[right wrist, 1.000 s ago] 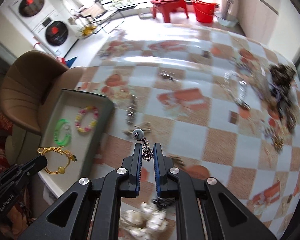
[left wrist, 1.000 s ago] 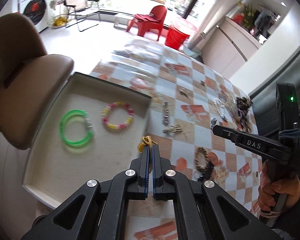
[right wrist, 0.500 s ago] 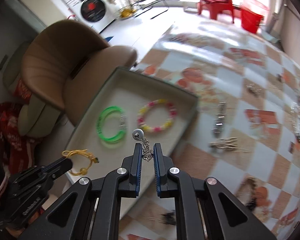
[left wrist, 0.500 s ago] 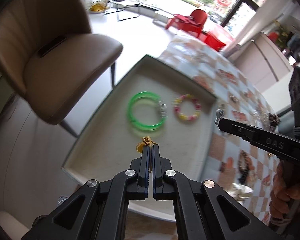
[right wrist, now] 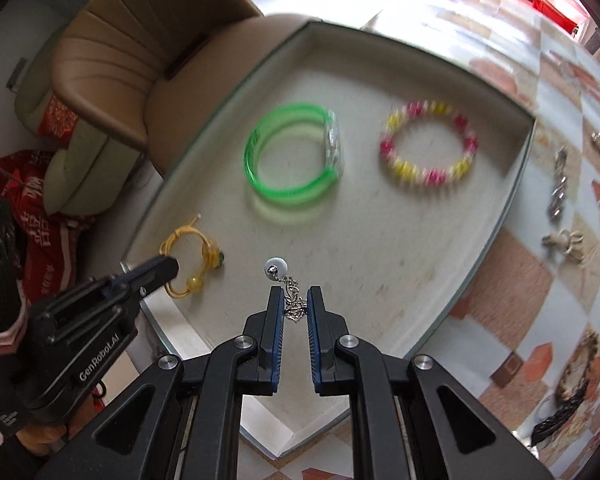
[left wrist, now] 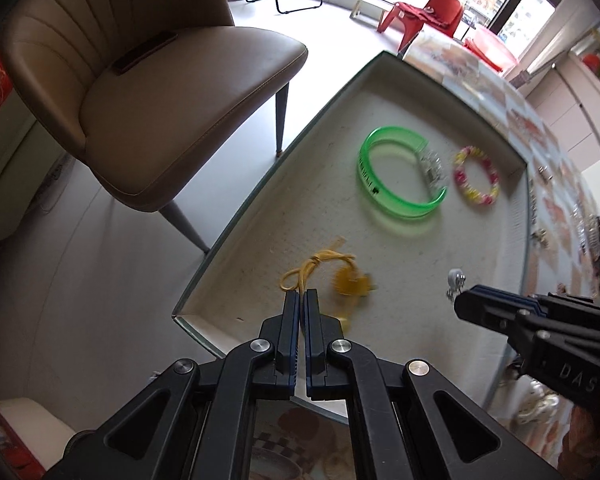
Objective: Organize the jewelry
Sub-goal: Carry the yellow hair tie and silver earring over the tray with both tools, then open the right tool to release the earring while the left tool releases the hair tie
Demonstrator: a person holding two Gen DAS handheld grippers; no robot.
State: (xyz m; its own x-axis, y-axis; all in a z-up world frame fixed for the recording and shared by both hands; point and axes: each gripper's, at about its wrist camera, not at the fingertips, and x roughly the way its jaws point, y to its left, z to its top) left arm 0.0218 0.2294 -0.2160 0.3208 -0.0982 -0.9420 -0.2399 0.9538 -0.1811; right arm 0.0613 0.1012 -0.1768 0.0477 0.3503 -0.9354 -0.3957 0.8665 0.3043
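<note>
Left gripper point(left wrist: 302, 295): pinches yellow cord bracelet point(right wrist: 190, 254) above shallow beige tray point(left wrist: 380, 64)'s near corner.
Right gripper point(right wrist: 294, 294): clamps silver chain earring point(right wrist: 286, 286), mid-tray.
Risk: cord near tray rim; may fall outside.

Tray point(right wrist: 516, 184): off-white inside, grey rim. Bangle point(right wrist: 290, 160): translucent green. Bead bracelet point(right wrist: 428, 148): pink, yellow, white. Cord bracelet point(right wrist: 188, 256): yellow. Earring point(right wrist: 278, 270): silver, pale bead. Desk point(right wrist: 560, 280): orange-and-white checks. Chair point(left wrist: 152, 92): tan. Jaws: black, blue pads.

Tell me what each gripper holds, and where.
Left gripper: yellow cord bracelet, pinched on its cord loop. Right gripper: silver chain earring, by its chain, the bead free.
</note>
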